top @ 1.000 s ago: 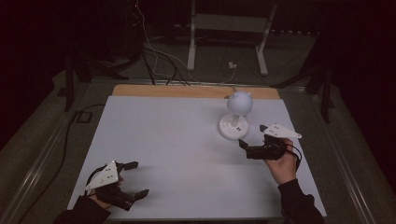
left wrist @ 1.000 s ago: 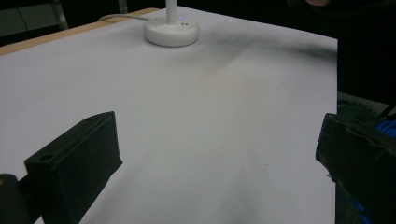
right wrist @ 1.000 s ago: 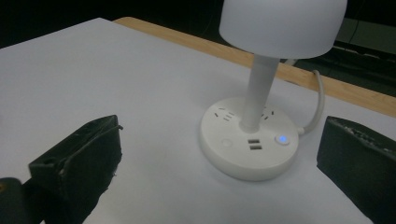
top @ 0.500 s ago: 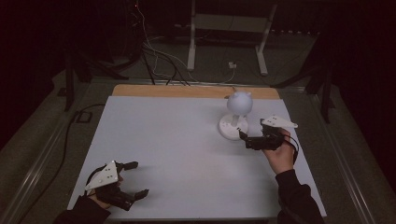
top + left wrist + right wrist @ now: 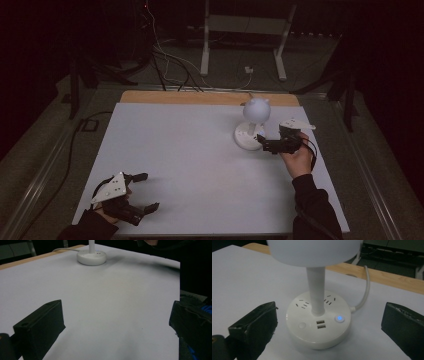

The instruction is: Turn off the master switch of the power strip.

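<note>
As the right gripper point(image 5: 263, 142) neared the lamp point(image 5: 319, 321), jaws wide and empty.
Probably best centred squarely on one button before pressing.

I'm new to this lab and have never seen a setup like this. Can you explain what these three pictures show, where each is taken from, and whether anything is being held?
There is no robot here: a person holds a two-jaw tool in each hand. The high view looks down on a white table. The left hand-held gripper rests near the table's near-left corner, jaws open and empty. The right hand-held gripper is beside a white desk lamp, jaws open, holding nothing.

The other two pictures come from cameras riding on the grippers, looking out between their black jaws. The left gripper view sees the lamp's base far across the table. The right gripper view sees the base up close, with sockets, USB ports and a glowing blue button.
</note>
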Demonstrator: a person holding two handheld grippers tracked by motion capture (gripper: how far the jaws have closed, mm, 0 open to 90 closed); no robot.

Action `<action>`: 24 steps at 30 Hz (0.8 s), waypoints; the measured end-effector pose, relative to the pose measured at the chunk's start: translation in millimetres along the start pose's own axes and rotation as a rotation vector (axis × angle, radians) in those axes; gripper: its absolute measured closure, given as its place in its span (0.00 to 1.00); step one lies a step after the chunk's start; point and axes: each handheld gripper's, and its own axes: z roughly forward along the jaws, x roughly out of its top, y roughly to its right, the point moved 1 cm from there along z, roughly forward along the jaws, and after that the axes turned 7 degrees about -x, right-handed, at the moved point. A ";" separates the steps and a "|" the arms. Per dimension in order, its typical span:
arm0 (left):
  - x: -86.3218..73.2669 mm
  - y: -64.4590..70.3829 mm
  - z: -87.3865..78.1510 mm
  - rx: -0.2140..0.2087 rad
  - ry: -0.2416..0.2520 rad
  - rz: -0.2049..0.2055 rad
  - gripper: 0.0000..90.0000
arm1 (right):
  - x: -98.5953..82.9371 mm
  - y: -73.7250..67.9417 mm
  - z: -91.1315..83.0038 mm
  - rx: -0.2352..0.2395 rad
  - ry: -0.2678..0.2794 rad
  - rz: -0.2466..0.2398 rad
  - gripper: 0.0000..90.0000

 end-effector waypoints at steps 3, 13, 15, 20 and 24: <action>0.1 0.0 -0.1 0.000 0.000 0.001 0.00 | -0.3 1.8 7.5 -0.013 -0.015 -0.002 0.00; 0.1 0.0 -0.2 -0.002 0.000 -0.003 0.00 | -1.1 9.3 20.2 -0.029 -0.034 0.038 0.06; 0.1 -0.2 -0.1 -0.003 0.003 -0.004 0.00 | -1.1 10.5 22.0 -0.035 -0.039 0.046 0.08; 0.1 -0.2 -0.1 -0.003 0.000 -0.003 0.00 | 0.2 11.8 26.1 -0.060 -0.063 0.039 0.17; 0.0 -0.3 0.0 -0.003 0.000 -0.005 0.00 | -0.2 12.2 30.2 -0.082 -0.072 0.035 0.18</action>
